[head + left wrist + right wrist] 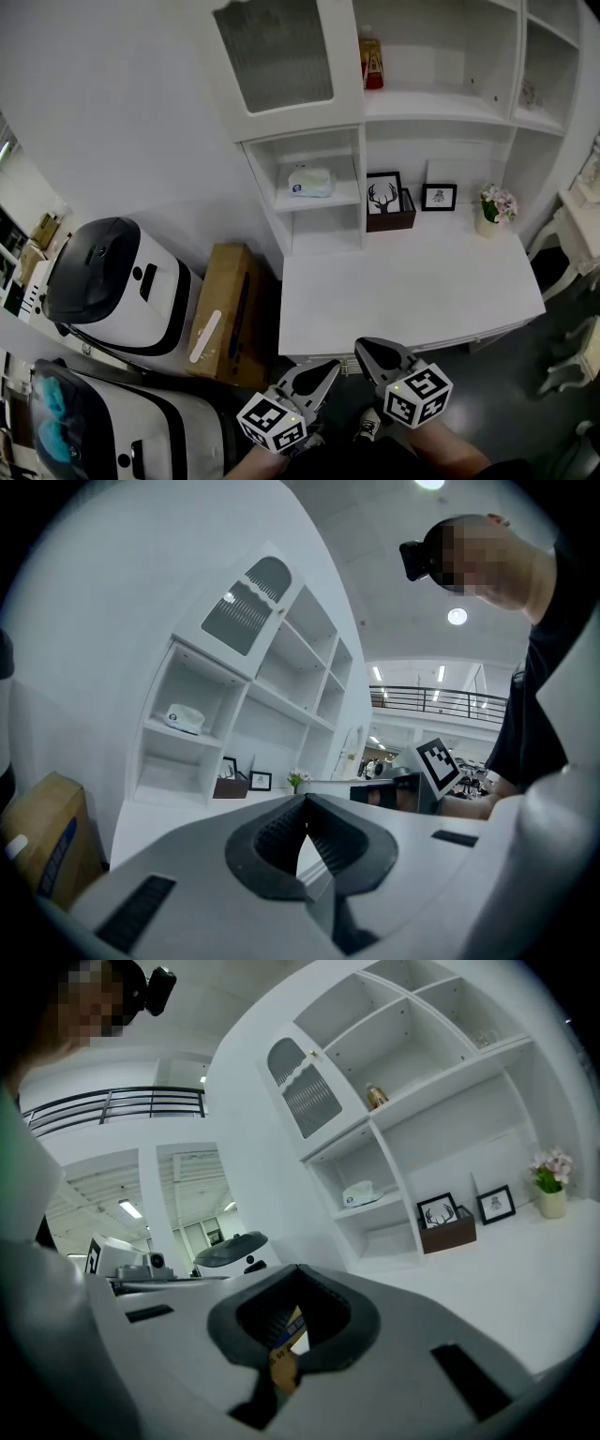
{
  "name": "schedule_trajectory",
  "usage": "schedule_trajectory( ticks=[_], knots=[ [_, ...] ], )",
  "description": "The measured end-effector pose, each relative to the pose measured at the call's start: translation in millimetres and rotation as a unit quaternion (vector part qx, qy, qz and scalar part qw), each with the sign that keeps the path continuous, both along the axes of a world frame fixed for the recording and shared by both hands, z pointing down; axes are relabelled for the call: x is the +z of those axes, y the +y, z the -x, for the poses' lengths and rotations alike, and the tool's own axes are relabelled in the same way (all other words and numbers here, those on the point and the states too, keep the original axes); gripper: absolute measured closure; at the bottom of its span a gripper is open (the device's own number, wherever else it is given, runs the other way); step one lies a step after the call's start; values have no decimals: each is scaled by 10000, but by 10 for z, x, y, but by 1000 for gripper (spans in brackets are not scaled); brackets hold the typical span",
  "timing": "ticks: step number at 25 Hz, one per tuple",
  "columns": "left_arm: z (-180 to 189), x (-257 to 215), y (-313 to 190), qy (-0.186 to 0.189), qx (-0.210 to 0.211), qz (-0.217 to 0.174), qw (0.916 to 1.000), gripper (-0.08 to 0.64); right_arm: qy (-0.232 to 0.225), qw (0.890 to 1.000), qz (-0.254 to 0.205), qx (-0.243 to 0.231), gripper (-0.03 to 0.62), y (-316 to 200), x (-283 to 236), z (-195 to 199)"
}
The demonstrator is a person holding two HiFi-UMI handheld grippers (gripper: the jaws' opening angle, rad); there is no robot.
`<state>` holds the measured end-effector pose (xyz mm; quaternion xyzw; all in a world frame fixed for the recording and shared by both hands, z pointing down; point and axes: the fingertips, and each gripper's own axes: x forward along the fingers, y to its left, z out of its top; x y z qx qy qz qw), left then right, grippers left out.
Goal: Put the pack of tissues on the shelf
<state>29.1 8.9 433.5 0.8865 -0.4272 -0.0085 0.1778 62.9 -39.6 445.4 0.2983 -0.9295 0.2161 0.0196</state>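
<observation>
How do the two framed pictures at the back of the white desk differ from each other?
The deer picture is clearly larger than the small picture. The deer picture rises out of a dark brown box, while the small picture stands straight on the desk. The deer picture is next to the shelf cubbies, and the small picture is nearer the flowers. Both have black frames with white grounds and stand upright by the back wall.

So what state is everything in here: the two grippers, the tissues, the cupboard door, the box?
Left gripper: shut, empty.
Right gripper: shut, empty.
White pack of tissues: lying flat on the white shelf.
Frosted-glass cupboard door: closed.
Brown cardboard box: closed.
White flower pot: upright on the white desk.
</observation>
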Motion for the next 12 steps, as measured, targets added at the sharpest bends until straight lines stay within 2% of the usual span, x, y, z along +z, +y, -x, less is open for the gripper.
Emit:
schedule_trajectory(
  ticks=[12],
  knots=[
    [322, -36, 293, 183, 417, -40, 9990, 555, 135, 9986, -17, 508, 589, 337, -52, 229]
  ],
)
